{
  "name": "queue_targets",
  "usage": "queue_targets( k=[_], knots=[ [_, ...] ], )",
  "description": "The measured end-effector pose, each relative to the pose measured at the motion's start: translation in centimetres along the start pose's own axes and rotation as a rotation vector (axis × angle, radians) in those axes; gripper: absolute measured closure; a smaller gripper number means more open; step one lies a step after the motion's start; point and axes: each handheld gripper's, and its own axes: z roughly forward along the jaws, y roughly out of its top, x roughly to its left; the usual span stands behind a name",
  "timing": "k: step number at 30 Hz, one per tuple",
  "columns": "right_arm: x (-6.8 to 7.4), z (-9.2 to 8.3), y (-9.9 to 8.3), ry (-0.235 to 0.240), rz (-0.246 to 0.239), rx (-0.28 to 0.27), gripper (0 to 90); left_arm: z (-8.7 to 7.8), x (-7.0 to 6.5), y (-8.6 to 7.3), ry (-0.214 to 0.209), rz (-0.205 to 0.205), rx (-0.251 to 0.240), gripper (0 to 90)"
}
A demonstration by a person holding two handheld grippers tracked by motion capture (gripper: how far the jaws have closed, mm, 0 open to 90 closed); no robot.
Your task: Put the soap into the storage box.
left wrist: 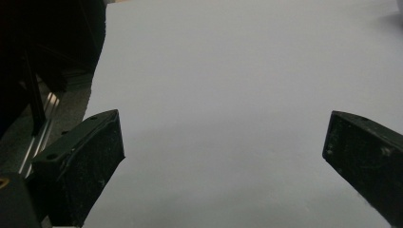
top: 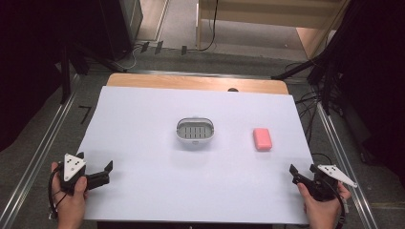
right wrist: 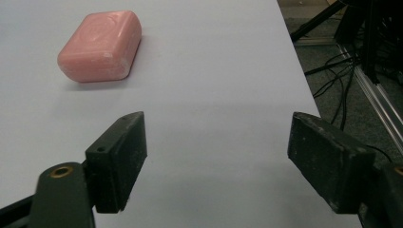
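Nothing is yet grasped: both hand-held grippers, left (top: 93, 172) and right (top: 302, 174), are held spread at the table's (top: 143, 124) near corners, so reaching the soap (top: 262, 139) for the dish (top: 195, 130) is judged next.

A matt white sheet (top: 143, 124), smooth and paper-like, is laid over the table (top: 196, 82), whose bare far edge looks like pale wood. The pink soap bar (right wrist: 100, 45) is seen as waxy and faintly scuffed. The slotted dish (top: 195, 130) appears to be grey plastic, though this is hard to judge. Dull, scratched black plastic is shown on the right gripper (right wrist: 216, 156) and left gripper (left wrist: 223, 152)
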Motion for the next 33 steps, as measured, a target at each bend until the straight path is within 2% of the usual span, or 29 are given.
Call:
queue_targets(
  k=[5,8,11,16,17,18,21,23,25,27,29,32,33],
  knots=[
    [-0.1,-0.1,0.3,0.014,0.018,-0.001,28.2,-0.1,-0.1,0.0,0.005,-0.001,-0.011,0.5],
    [0.3,-0.1,0.8,-0.024,-0.032,0.036,31.7,-0.1,-0.1,-0.1,0.006,0.004,-0.014,0.5],
    [0.5,-0.1,1.2,-0.028,-0.042,0.064,32.7,-0.1,-0.1,-0.1,0.005,0.000,-0.012,0.5],
    [1.0,0.5,2.8,-0.020,-0.078,0.170,32.6,0.1,-0.2,0.0,0.011,0.011,0.003,0.5],
    [1.0,0.5,2.8,-0.020,-0.078,0.170,32.6,0.1,-0.2,0.0,0.011,0.011,0.003,0.5],
    [1.3,0.9,3.3,-0.017,-0.108,0.212,31.1,0.0,-0.2,0.0,0.013,0.012,0.004,0.5],
    [1.7,1.2,4.1,-0.018,-0.127,0.278,30.2,0.0,-0.2,0.0,0.012,0.014,0.004,0.5],
    [1.9,1.4,4.4,-0.010,-0.135,0.298,29.4,0.1,-0.2,0.0,0.013,0.016,0.006,0.5],
    [2.3,1.7,5.4,-0.004,-0.162,0.341,27.4,0.1,-0.2,0.0,0.010,0.017,0.008,0.5],
    [2.4,1.9,5.8,-0.006,-0.171,0.352,27.1,0.1,-0.2,0.0,0.011,0.017,0.009,0.5],
    [2.4,2.5,6.7,0.006,-0.164,0.406,25.2,0.1,-0.2,0.0,0.010,0.017,0.009,0.5],
    [2.4,3.3,7.4,-0.001,-0.167,0.459,22.8,0.1,-0.2,0.0,0.010,0.016,0.007,0.5],
    [2.4,3.3,7.4,-0.001,-0.167,0.459,22.8,0.1,-0.2,0.0,0.010,0.016,0.007,0.5]
  ],
)
